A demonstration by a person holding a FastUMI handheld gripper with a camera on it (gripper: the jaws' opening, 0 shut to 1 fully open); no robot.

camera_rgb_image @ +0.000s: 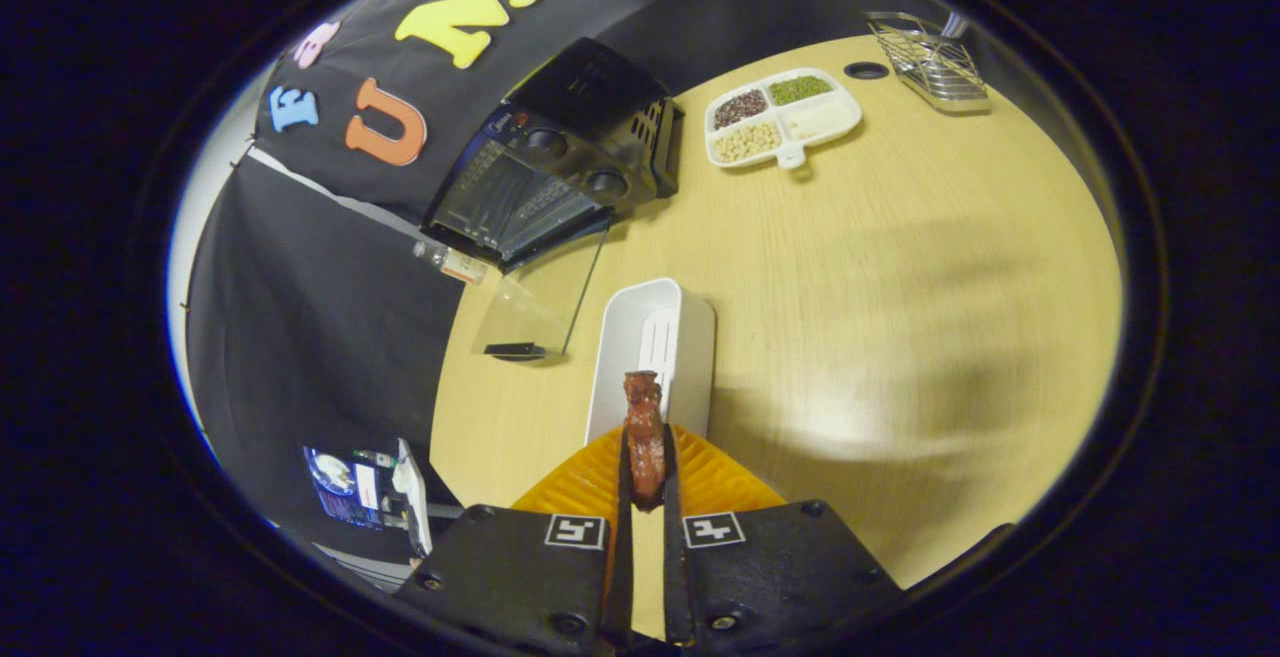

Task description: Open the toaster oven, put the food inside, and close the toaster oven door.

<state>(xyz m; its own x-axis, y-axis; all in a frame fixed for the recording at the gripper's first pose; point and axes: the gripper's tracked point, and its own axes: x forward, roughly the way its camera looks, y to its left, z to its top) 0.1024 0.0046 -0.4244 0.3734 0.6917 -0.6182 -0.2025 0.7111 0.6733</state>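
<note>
The tongs (pixel 646 472) grip the food (pixel 645 437) over a bin (pixel 652 357) on the desk (pixel 900 287). The oven (pixel 560 157), door (pixel 545 302) down, lies at 11 o'clock; a tray (pixel 783 117) at 1; a rack (pixel 930 62), perhaps wire, beyond.

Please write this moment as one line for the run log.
stage: carrying food | gripper: shut on meat piece | toaster oven: door open, beyond fingers | white tray: under the meat piece | next: likely into oven

Reddish-brown food (pixel 645 437); black toaster oven (pixel 560 152); white tray (pixel 690 337); wood-grain table (pixel 900 287).
</note>
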